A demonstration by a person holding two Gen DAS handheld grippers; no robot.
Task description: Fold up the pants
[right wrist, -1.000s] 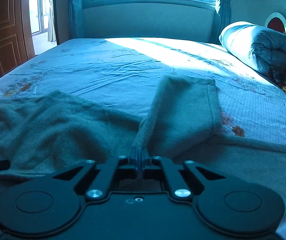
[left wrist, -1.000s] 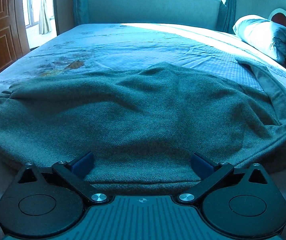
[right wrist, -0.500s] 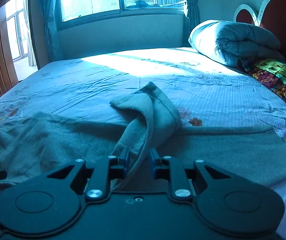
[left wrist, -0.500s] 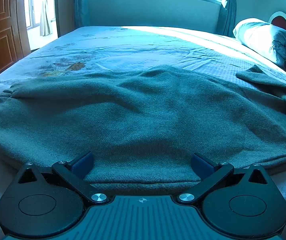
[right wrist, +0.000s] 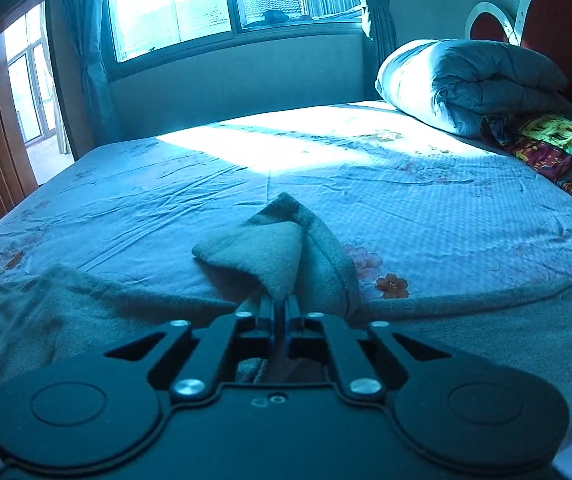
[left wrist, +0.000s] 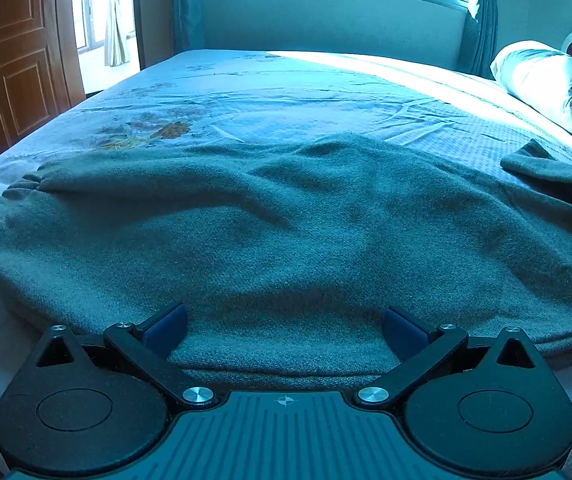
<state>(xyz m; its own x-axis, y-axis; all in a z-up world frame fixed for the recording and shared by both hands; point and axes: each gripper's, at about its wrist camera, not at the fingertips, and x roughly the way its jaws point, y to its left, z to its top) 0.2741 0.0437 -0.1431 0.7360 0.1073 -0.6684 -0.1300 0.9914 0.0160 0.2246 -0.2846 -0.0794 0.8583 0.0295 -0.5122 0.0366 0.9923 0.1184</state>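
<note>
Grey-green knit pants (left wrist: 286,232) lie spread on the bed, elastic waistband at the left (left wrist: 14,196). My left gripper (left wrist: 284,328) is open, its blue pads wide apart over the near edge of the pants, holding nothing. My right gripper (right wrist: 280,308) is shut on a fold of a pant leg (right wrist: 270,252), which rises in a peaked tent in front of the fingers. The rest of that leg (right wrist: 466,320) lies flat to the right. The raised leg end also shows at the right edge of the left wrist view (left wrist: 546,168).
The bed sheet (right wrist: 206,184) is pale blue with flower prints. A rolled duvet (right wrist: 466,80) and a colourful cloth (right wrist: 558,152) lie at the headboard on the right. A wooden door (left wrist: 14,72) stands left. A window (right wrist: 214,0) is behind the bed.
My right gripper opened half a second ago and has shut again on the pant leg, while rising and tilting up. The leg end bunched into a peak. The left gripper stayed open and still.
</note>
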